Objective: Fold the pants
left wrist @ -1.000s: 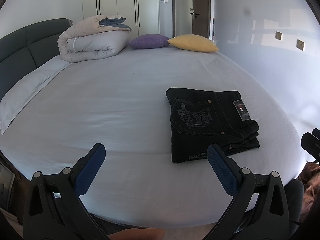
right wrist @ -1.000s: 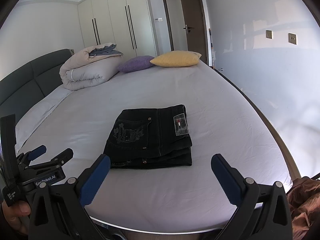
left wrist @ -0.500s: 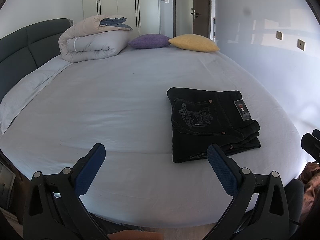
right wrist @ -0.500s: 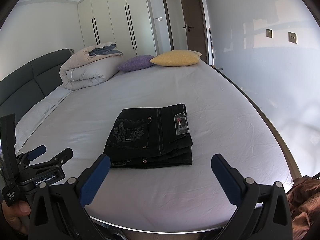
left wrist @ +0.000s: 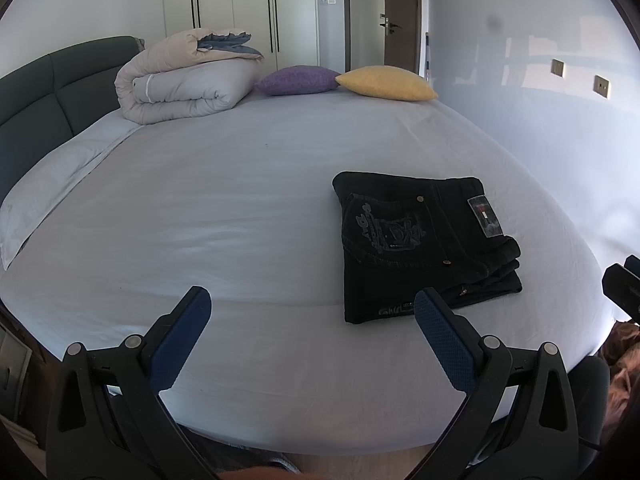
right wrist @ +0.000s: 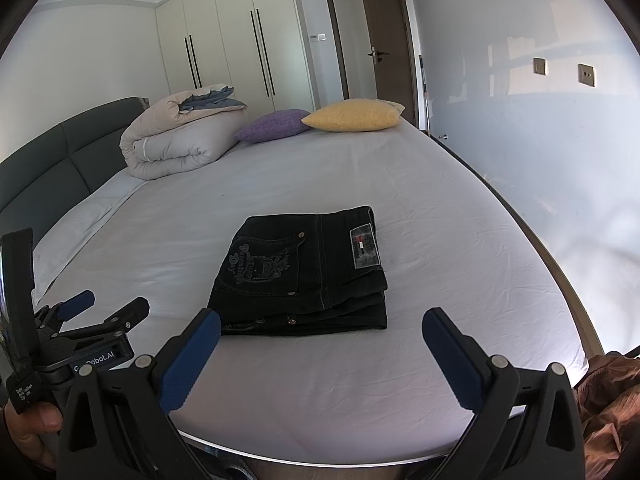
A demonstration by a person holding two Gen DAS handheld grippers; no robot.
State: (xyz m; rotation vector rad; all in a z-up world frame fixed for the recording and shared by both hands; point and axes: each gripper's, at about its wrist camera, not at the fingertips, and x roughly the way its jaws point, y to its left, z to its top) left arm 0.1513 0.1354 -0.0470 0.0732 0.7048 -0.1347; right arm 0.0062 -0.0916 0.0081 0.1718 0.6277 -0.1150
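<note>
The left claw [left wrist: 310, 312] stood wide, its two blue-padded fingers [left wrist: 180, 340] spread far apart with nothing between them, hovering above the near edge of the bed [left wrist: 224, 200]. The right claw [right wrist: 320, 334] was spread just as wide and held nothing, also poised over the near edge. From the right wrist view the left claw [right wrist: 104, 306] showed at the lower left, gripped by a hand [right wrist: 28, 428].

Beyond both claws, apart from them, lay the pants [right wrist: 304, 276]: black denim, folded into a compact stack of several layers, resting flat on the pale sheet toward the right side of the bed. An embroidered back pocket and a small label patch [right wrist: 365, 248] faced up.

Farther back, near the dark headboard [right wrist: 60, 160], sat a rolled duvet [right wrist: 180, 140]. Just beside it lay a purple cushion [right wrist: 272, 125], and a yellow cushion [right wrist: 356, 115] touched that one. White wardrobes [right wrist: 240, 40] and an open door [right wrist: 384, 40] stood behind the bed.
</note>
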